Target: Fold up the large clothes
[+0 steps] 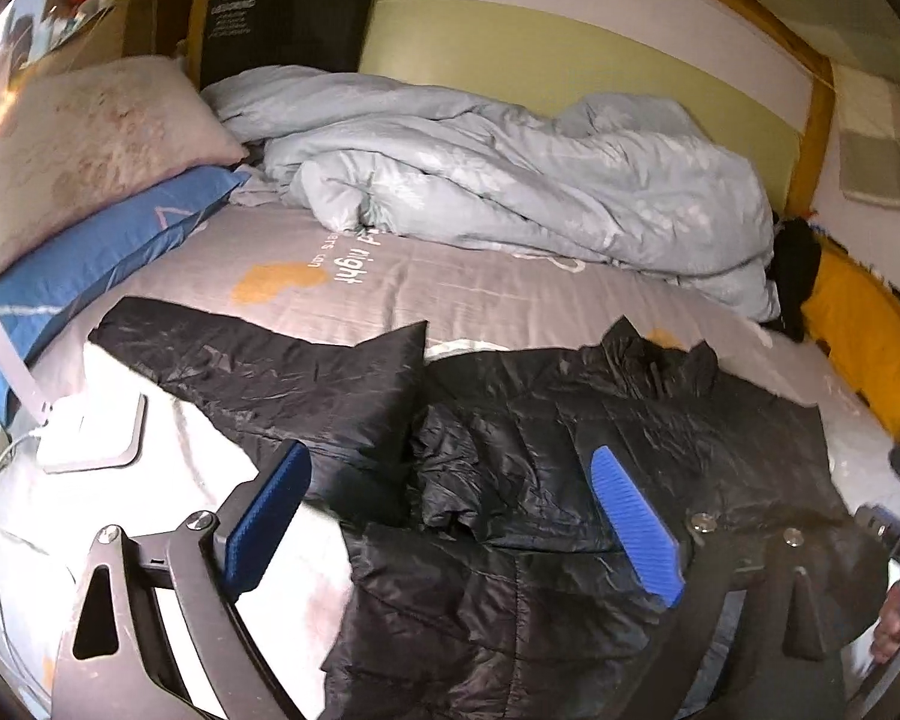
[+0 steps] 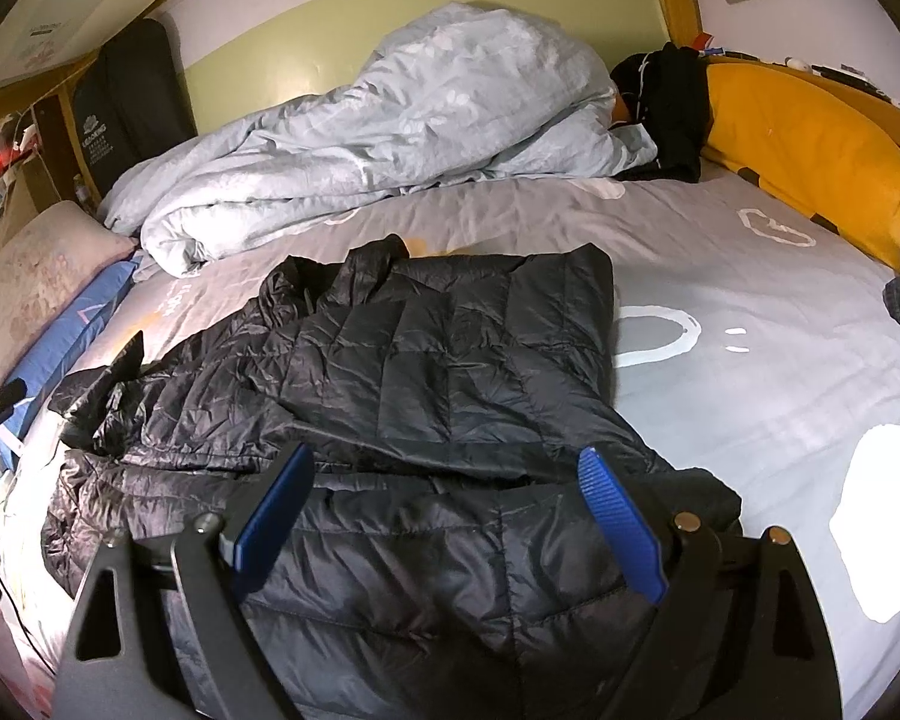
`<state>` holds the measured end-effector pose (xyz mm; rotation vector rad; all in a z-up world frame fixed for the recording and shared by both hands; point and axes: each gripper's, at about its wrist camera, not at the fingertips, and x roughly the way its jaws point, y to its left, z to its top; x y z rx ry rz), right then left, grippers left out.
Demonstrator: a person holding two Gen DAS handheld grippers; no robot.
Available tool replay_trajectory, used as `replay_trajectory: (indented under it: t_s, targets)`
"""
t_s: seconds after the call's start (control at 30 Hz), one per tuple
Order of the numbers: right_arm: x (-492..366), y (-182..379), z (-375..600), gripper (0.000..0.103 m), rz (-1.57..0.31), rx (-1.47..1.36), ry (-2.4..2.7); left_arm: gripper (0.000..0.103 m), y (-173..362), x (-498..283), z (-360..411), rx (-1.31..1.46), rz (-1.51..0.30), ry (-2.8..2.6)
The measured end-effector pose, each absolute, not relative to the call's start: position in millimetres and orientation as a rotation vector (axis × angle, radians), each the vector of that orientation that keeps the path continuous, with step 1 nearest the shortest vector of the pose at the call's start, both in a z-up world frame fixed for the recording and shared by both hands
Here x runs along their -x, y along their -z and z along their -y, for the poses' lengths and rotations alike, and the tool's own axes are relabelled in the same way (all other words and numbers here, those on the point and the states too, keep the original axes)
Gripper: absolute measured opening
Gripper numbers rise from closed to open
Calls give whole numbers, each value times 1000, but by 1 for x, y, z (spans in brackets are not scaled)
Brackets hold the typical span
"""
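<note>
A: Where is the black quilted puffer jacket (image 2: 426, 360) lying right now?

B: It is lying flat on the grey printed bedsheet (image 2: 750, 276), near the front edge of the bed, with the crumpled pale blue duvet (image 2: 390, 120) sitting well behind it.

A: How far along is the folding looking?

B: Partly done, I am judging. In the right wrist view one side is lying doubled over the body, giving a straight edge. In the left wrist view the sleeve (image 1: 282, 360) is still stretching out sideways, and the middle is bunching up.

A: Are the grippers holding anything?

B: No. The left gripper (image 1: 456, 510) is hanging above the jacket with its blue pads spread wide and nothing between them. The right gripper (image 2: 450, 516) is standing just as wide over the near hem, gripping nothing.

A: What is remaining?

B: Bringing that sleeve in, then folding the body over.
</note>
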<state>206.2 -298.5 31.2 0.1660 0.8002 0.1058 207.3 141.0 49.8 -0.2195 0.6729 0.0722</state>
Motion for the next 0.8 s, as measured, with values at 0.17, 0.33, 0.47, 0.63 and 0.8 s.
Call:
replay_trajectory:
  t_s: [0.17, 0.33, 0.47, 0.63, 0.8]
  targets:
    - [-207, -31, 297, 89, -803, -163, -109, 96, -53, -215, -177, 332, -713, -49]
    - [-209, -30, 302, 89, -799, -167, -99, 95, -41, -239, -219, 315, -763, -127]
    - [-213, -23, 300, 89, -832, -172, -111, 95, -10, -259, -263, 467, -825, -122]
    - [-216, -23, 295, 89, -842, -187, -131, 90, 22, -282, -286, 549, -883, -111]
    - [-215, -18, 289, 89, -858, -157, -143, 87, 49, -298, -301, 556, -942, -198]
